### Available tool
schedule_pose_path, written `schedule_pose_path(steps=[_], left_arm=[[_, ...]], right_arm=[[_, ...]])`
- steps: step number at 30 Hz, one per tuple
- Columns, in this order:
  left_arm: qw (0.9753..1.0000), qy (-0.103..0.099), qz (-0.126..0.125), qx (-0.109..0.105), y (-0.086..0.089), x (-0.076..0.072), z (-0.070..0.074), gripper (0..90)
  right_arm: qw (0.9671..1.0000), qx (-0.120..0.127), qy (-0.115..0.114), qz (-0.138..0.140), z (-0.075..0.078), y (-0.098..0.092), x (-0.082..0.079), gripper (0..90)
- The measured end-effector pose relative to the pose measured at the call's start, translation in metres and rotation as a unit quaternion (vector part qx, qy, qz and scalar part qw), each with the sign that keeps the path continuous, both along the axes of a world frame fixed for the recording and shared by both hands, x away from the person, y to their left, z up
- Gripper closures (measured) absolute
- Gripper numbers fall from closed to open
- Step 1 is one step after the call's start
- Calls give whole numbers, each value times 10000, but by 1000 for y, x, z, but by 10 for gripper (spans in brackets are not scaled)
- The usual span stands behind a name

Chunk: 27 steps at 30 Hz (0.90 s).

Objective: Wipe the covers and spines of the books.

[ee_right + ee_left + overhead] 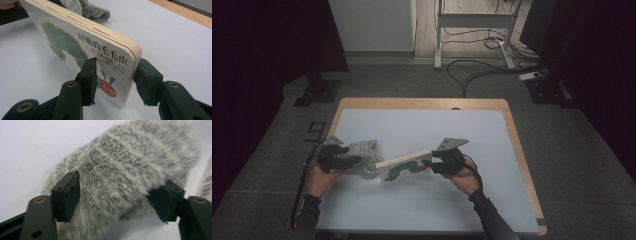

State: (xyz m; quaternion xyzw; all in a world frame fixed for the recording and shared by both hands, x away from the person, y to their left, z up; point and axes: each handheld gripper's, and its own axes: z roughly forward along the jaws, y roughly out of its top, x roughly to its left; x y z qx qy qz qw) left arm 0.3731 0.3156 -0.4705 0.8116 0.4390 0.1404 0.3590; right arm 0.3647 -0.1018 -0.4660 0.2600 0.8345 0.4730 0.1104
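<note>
Holding two things at once here, so it pays to go slow. The right gripper (435, 163) has its jaws clamped on the near end of a board book (82, 47), one jaw on the cover and one on the back, and the book stands tilted on its long edge over the table (422, 125). The left gripper (343, 161) has its jaws spread fairly wide around a grey plush toy (125, 177), both pads pressed into the fur, so I'd call that a soft hold rather than a firm one.

From above, the book's far end sits right next to the toy (364, 156), maybe touching, can't quite tell. Both are at the front left of the white mat.

My guess is the book is being brought to the toy or propped against it. To do that well:
- keep the book's grip square, because it's only pinched at one corner end and could swing
- squeeze the plush deeper, since fur slips easily
- move one hand at a time so they don't knock each other

Pose-wise, both forearms come in from the near edge, left hand palm-in behind the toy, right wrist angled inward, pointing its gripper left toward the toy.
</note>
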Motion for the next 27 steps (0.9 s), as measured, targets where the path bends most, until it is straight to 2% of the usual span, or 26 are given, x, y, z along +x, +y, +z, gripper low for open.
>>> schedule_pose_path(steps=[6,12,18,24,27], left_arm=[[9996,-211,22,-183,8,-22,19,205],[9990,-294,-238,-230,2,-46,27,209],[9964,-246,-762,-264,-20,-61,25,243],[9924,-189,-1173,-305,-48,-64,19,290],[9907,-123,-1327,-259,-61,-60,17,348]], right_arm=[[10000,29,5,10,0,0,0,522],[9999,128,6,-4,-2,-1,1,522],[9992,393,69,7,-6,-6,3,531],[9984,551,90,1,-9,-8,4,534],[9981,598,110,-21,-11,-8,4,534]])
